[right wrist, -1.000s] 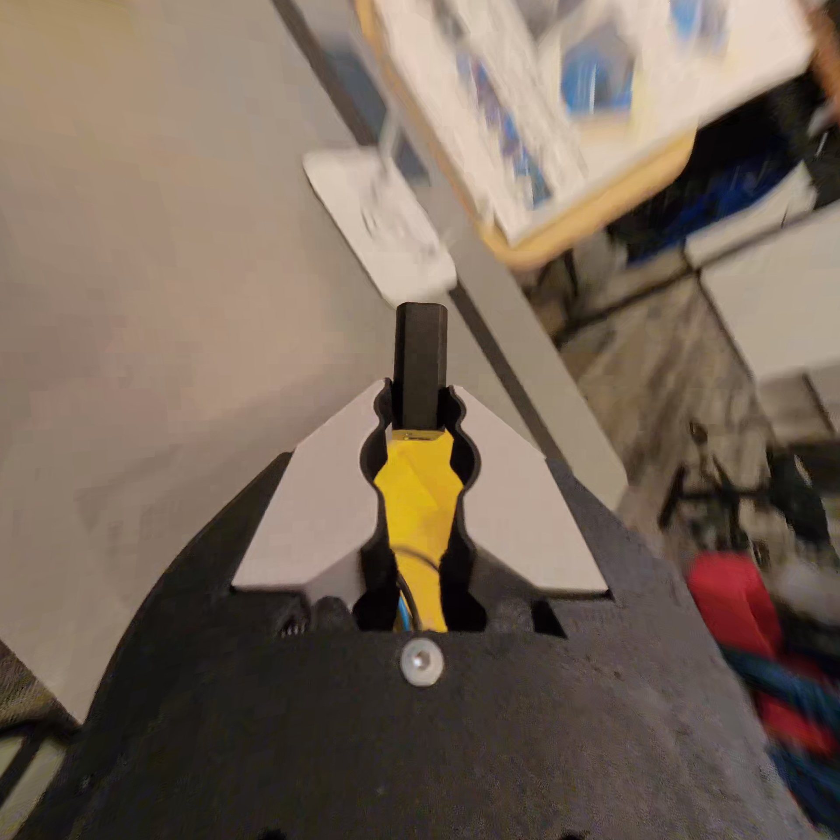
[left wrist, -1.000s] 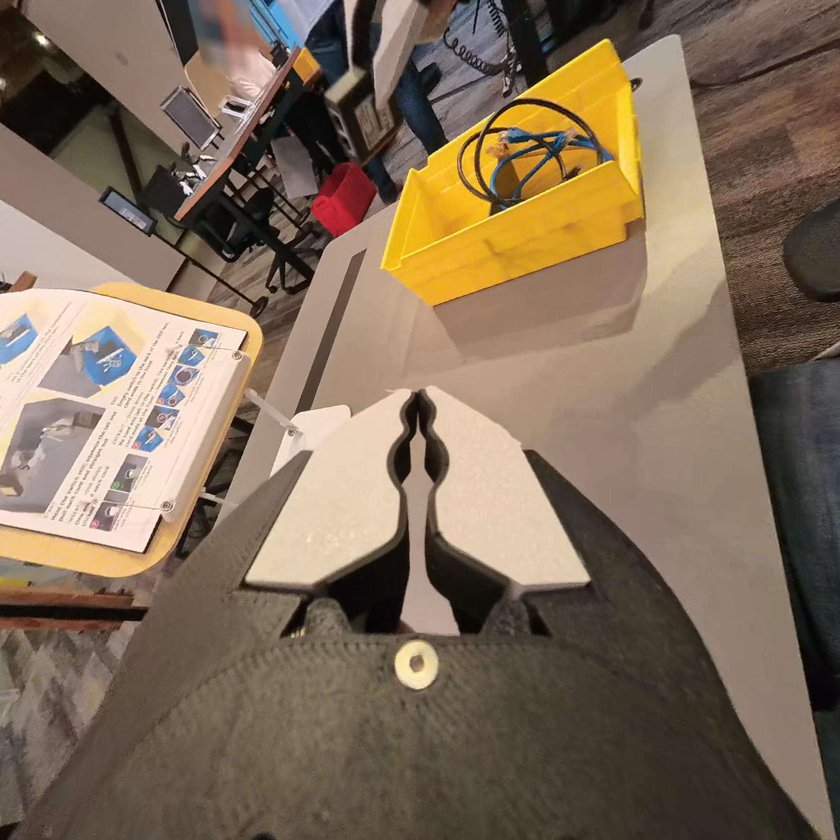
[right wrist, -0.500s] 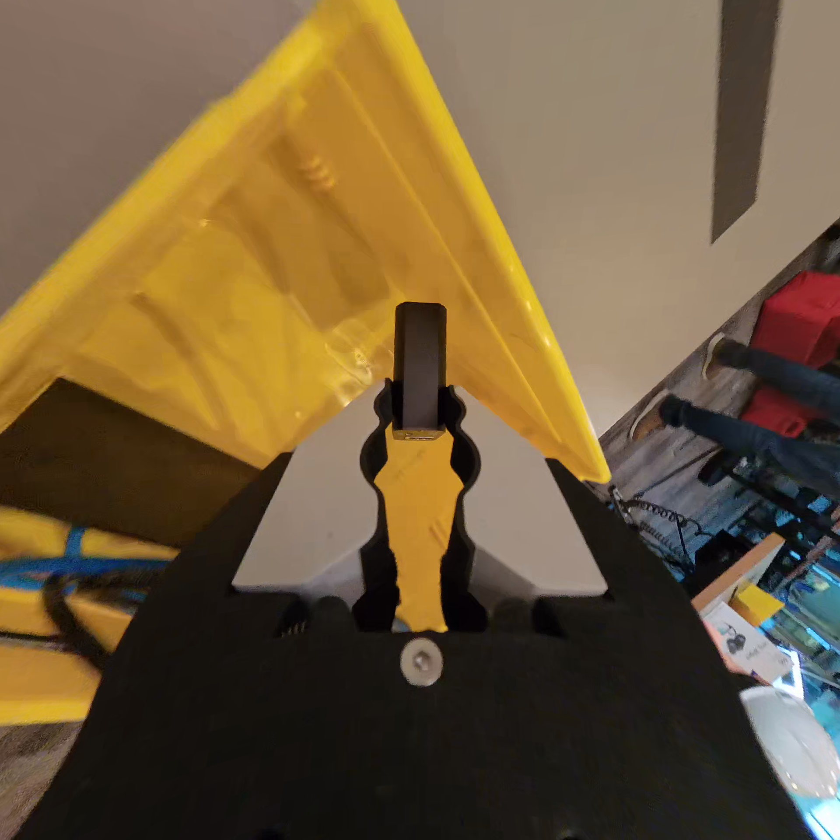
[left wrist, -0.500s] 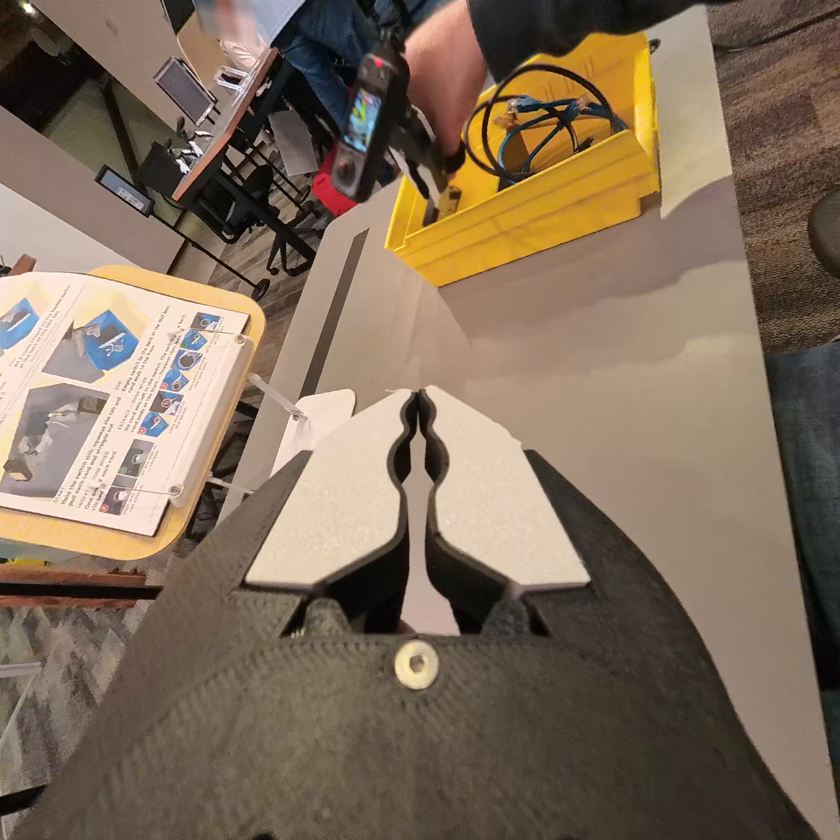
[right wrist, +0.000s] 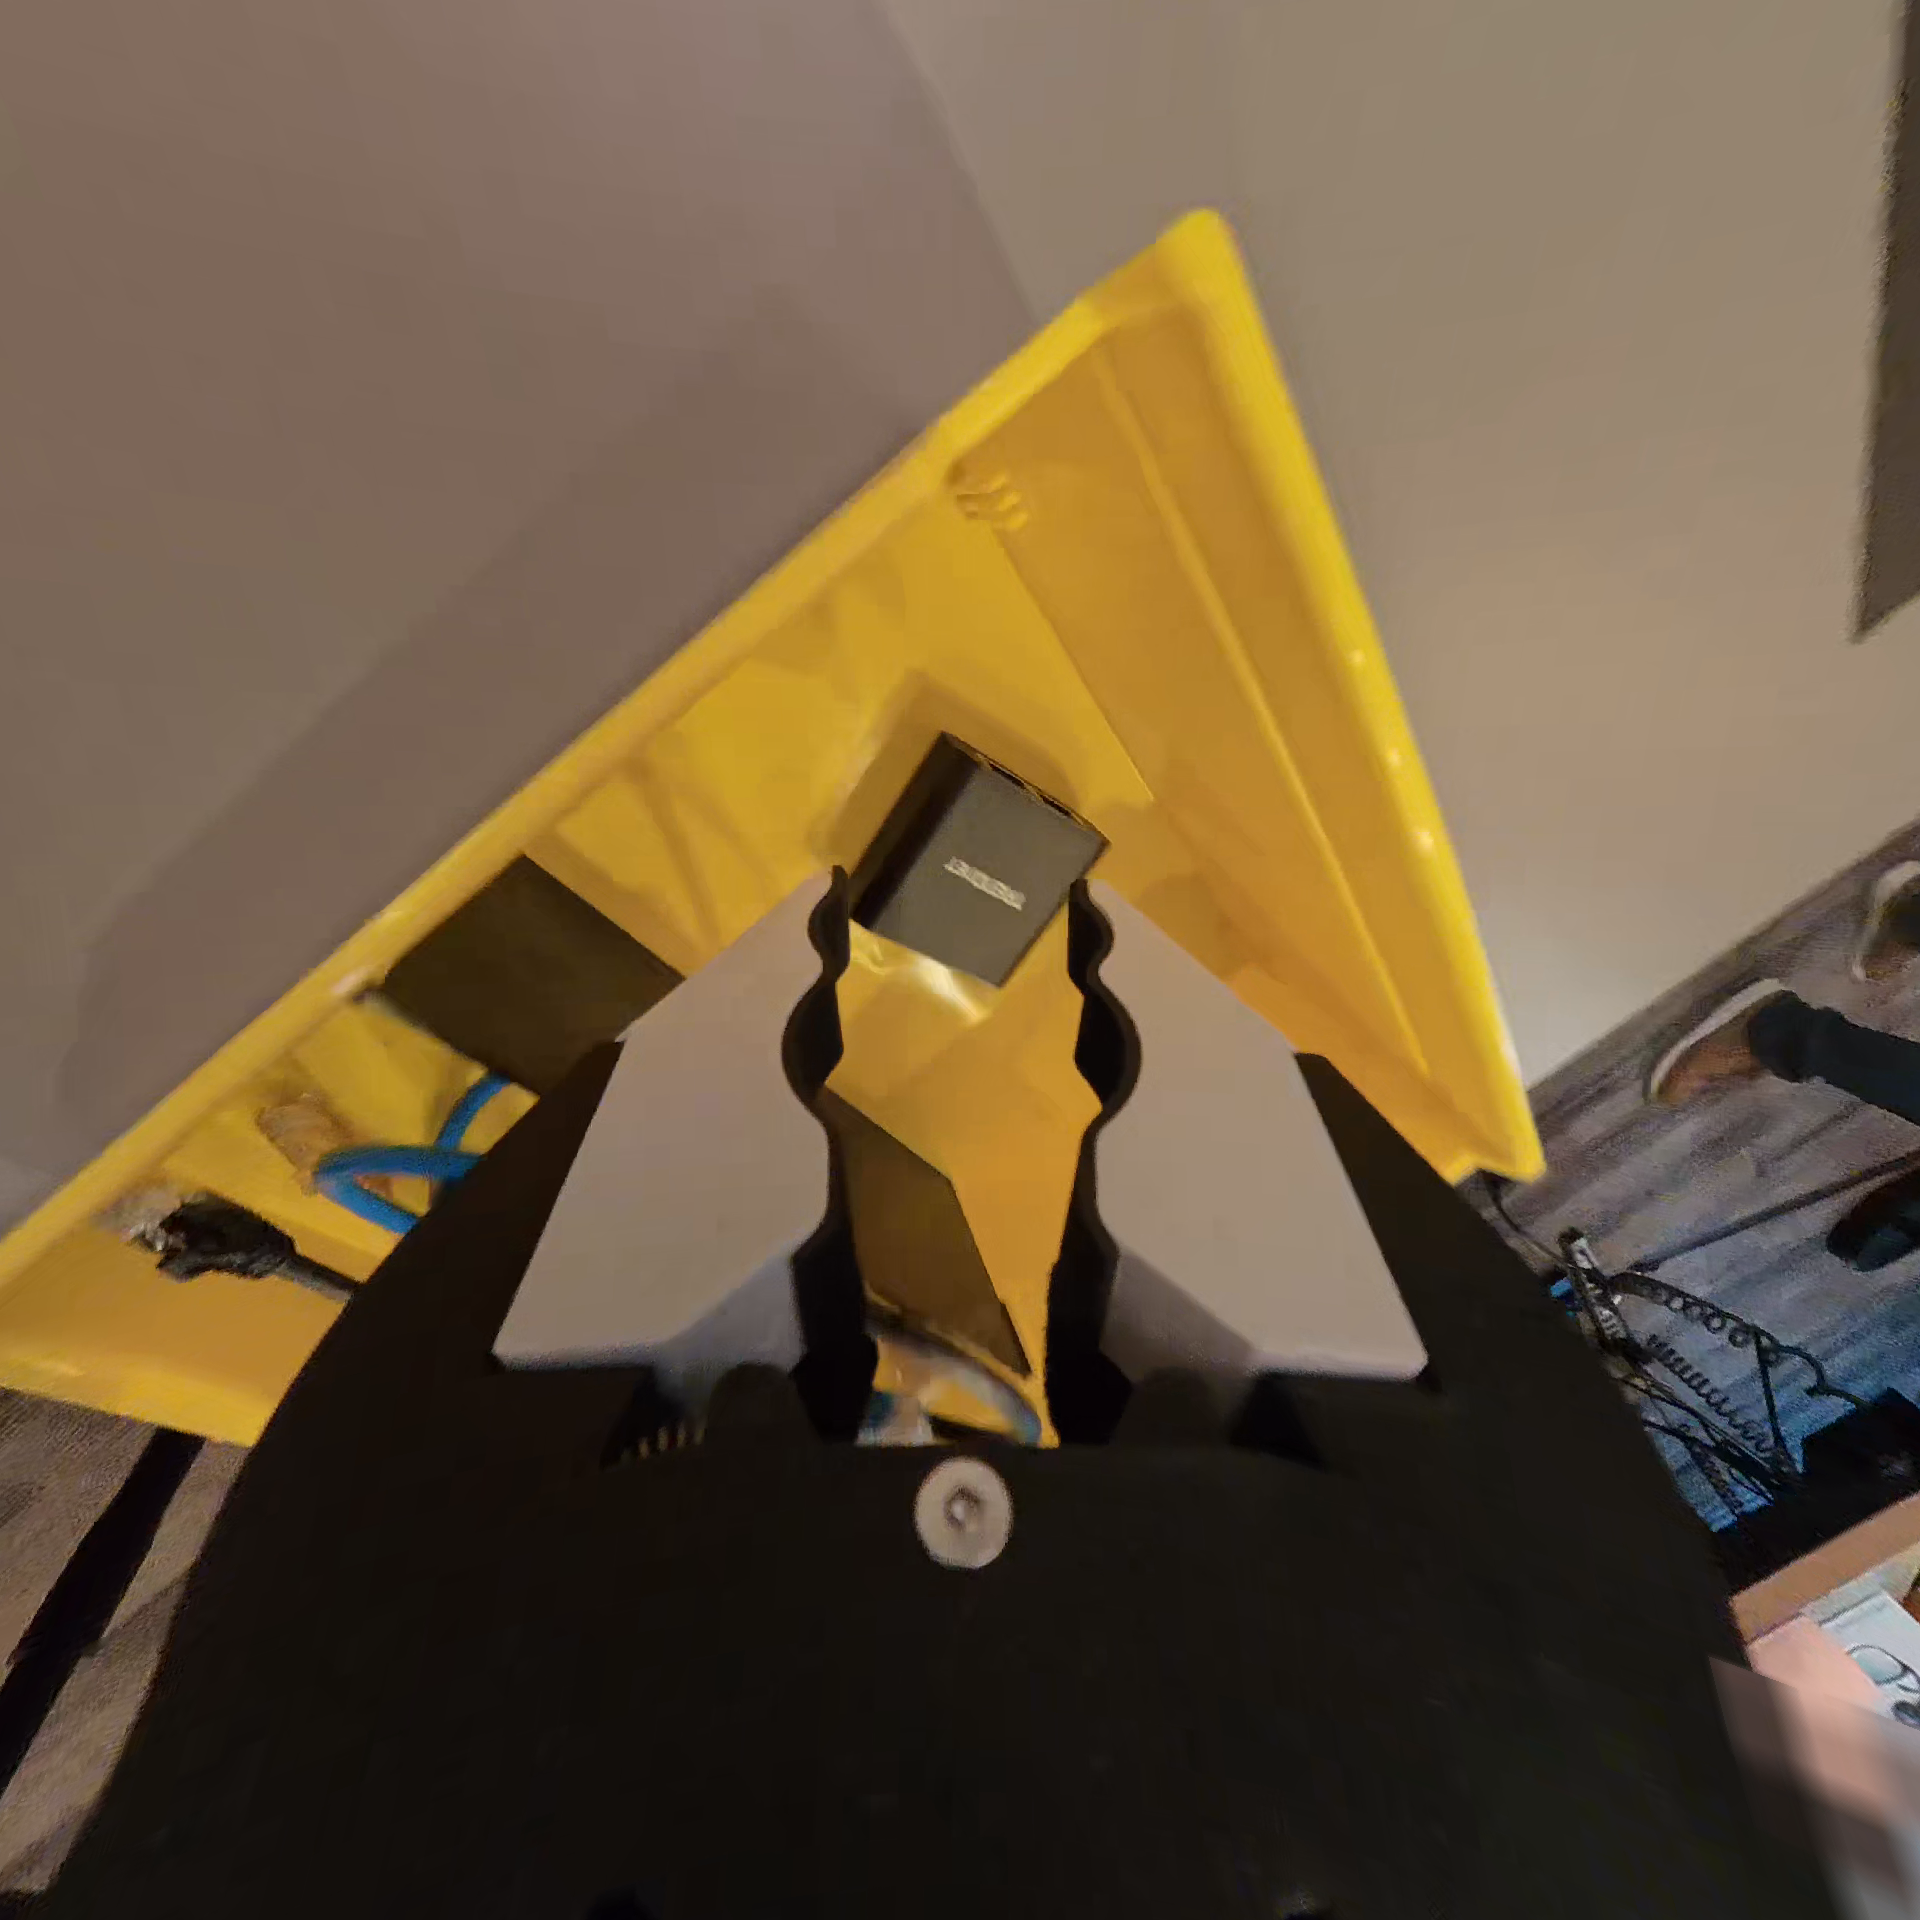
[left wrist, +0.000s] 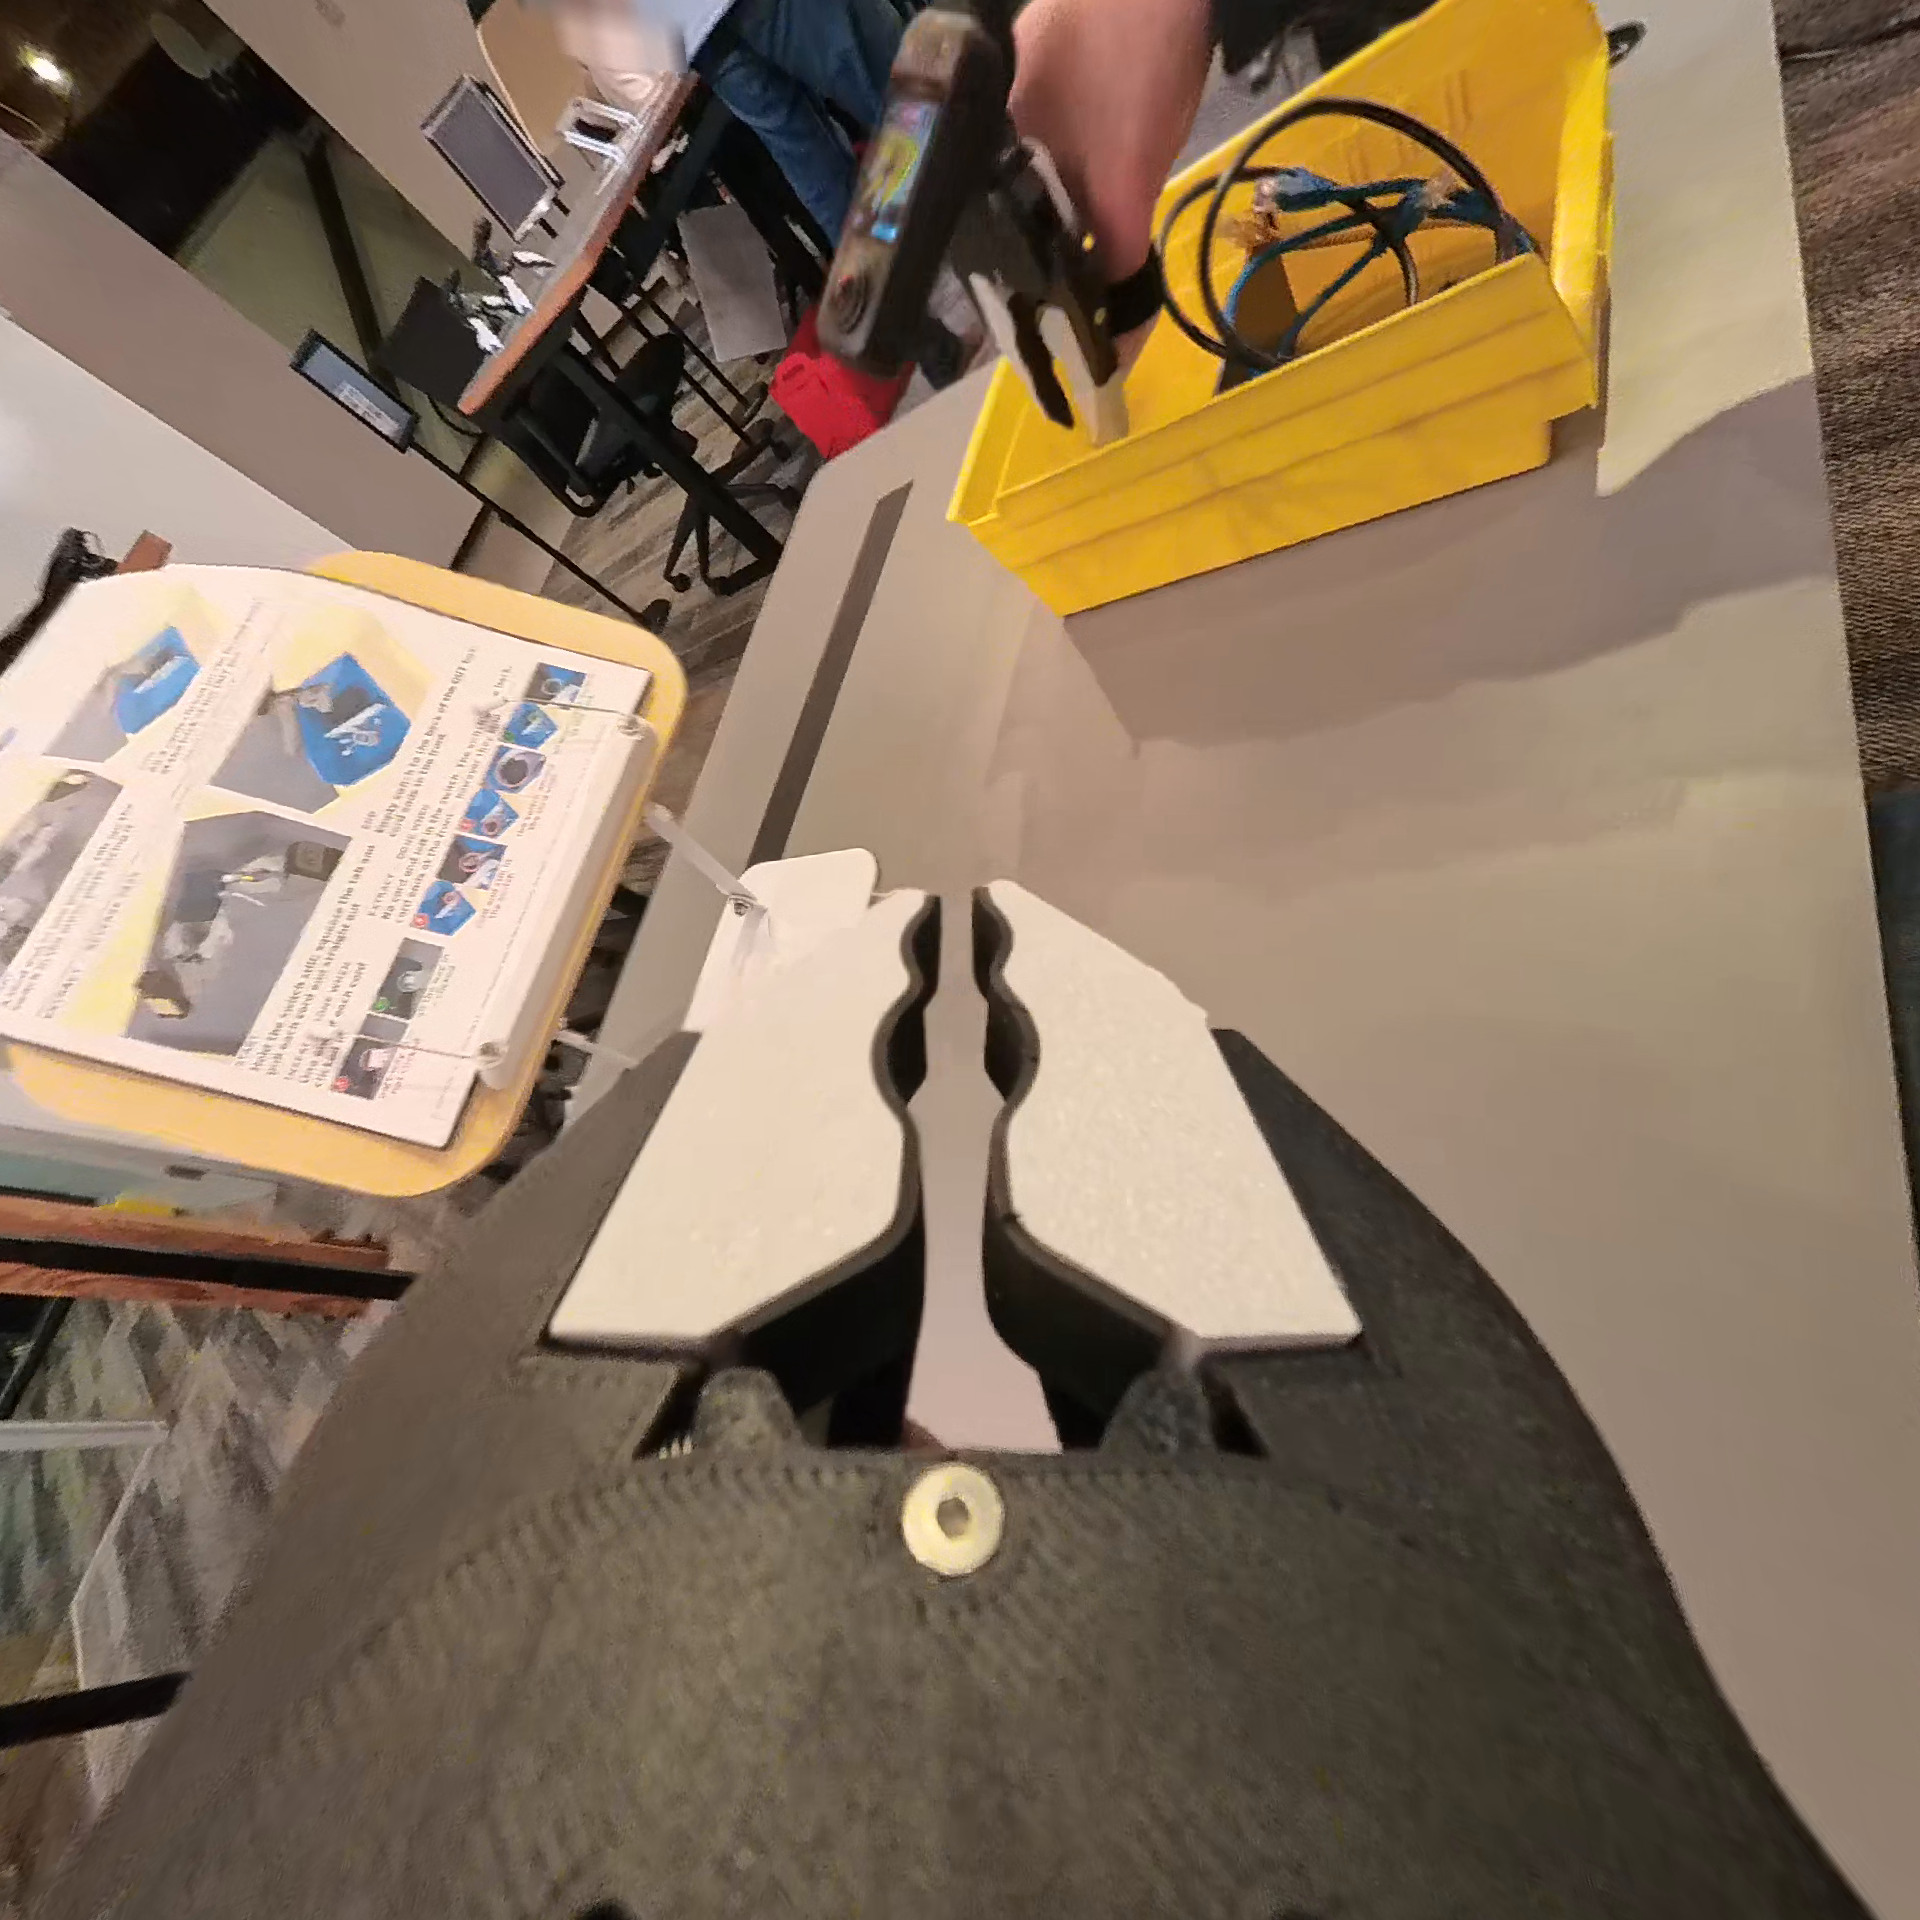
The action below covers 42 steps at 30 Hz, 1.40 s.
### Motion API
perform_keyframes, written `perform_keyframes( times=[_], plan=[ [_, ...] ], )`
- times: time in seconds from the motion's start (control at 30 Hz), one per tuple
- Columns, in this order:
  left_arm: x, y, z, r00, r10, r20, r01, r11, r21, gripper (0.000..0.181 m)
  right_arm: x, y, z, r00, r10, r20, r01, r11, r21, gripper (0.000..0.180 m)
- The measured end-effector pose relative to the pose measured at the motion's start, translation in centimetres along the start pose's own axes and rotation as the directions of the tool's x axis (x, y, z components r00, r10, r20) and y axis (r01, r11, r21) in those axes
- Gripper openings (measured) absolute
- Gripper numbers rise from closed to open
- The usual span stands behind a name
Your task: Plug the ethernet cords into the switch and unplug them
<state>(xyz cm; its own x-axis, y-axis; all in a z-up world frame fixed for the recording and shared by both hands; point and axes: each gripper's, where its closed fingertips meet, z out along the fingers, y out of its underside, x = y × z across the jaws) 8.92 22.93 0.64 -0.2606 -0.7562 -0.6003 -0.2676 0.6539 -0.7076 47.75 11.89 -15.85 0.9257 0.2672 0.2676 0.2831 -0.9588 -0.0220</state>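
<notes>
Black and boxy, the switch (right wrist: 975, 881) lay tilted on the floor of the yellow bin (right wrist: 1340, 727), just past the tips of the right gripper (right wrist: 956, 899) — its jaws spread wide, holding nothing. Blue and black ethernet cords (left wrist: 1351, 229) were coiled in the same bin on the grey table (left wrist: 1455, 935), while the left gripper (left wrist: 956, 904) hovered well apart — fingers nearly together, empty.

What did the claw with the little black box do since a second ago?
The right claw carried the black switch from over the bare table to the yellow bin, then opened; the switch now sits tilted at its tips, seemingly let go. The left claw loosened to a thin gap. The bin and the cords inside stayed put.
</notes>
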Motion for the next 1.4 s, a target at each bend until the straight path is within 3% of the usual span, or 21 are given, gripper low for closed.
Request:
perform_keyframes(
  times=[0.03, 0.13, 0.23, 0.37, 0.47, 0.9, 1.13, 1.23, 1.33, 1.4],
  plan=[
    [-0.7, 0.0, -0.4, 1.0, 0.006, 0.022, -0.006, 1.0, -0.001, 0.007, 0.3, 0.1, -1.2, 1.0, 0.006, -0.022, -0.005, 0.999, 0.032, 0.041],
    [-3.3, 0.7, -2.0, 0.995, 0.007, 0.103, -0.004, 1.0, -0.026, 0.017, 1.0, 0.3, -5.2, 0.994, 0.047, -0.098, -0.029, 0.983, 0.179, 0.042],
    [-6.1, 2.8, -3.8, 0.979, 0.027, 0.203, -0.002, 0.993, -0.12, 0.03, 2.1, 1.1, -9.0, 0.963, 0.07, -0.26, 0.013, 0.953, 0.304, 0.051],
    [-9.1, 7.2, -6.4, 0.956, -0.035, 0.29, 0.107, 0.966, -0.236, 0.058, 2.1, 1.5, -13.0, 0.847, 0.072, -0.527, 0.16, 0.91, 0.382, 0.06],
    [-10.9, 10.7, -9.1, 0.927, -0.089, 0.364, 0.203, 0.936, -0.287, 0.068, 1.2, 1.8, -14.3, 0.778, 0.093, -0.622, 0.205, 0.897, 0.391, 0.062],
    [-11.3, 25.3, -19.8, 0.778, -0.234, 0.584, 0.53, 0.743, -0.409, 0.088, -2.1, 1.1, -15.7, 0.734, 0.141, -0.664, 0.241, 0.861, 0.449, 0.06],
    [-10.9, 30.1, -23.1, 0.701, -0.291, 0.651, 0.642, 0.655, -0.399, 0.092, -2.9, 1.7, -16.8, 0.716, 0.155, -0.681, 0.247, 0.856, 0.454, 0.059],
    [-10.5, 31.8, -24.5, 0.672, -0.301, 0.676, 0.683, 0.605, -0.409, 0.1, -1.8, 3.8, -17.4, 0.716, 0.245, -0.654, 0.165, 0.851, 0.499, 0.06],
    [-9.6, 33.7, -25.6, 0.614, -0.379, 0.693, 0.755, 0.537, -0.375, 0.109, -0.3, 7.5, -16.4, 0.773, 0.396, -0.496, -0.025, 0.8, 0.6, 0.065],
    [-7.6, 35.7, -25.7, 0.518, -0.522, 0.678, 0.852, 0.391, -0.349, 0.12, 0.4, 10.3, -14.5, 0.803, 0.468, -0.369, -0.166, 0.77, 0.616, 0.073]
  ],
)
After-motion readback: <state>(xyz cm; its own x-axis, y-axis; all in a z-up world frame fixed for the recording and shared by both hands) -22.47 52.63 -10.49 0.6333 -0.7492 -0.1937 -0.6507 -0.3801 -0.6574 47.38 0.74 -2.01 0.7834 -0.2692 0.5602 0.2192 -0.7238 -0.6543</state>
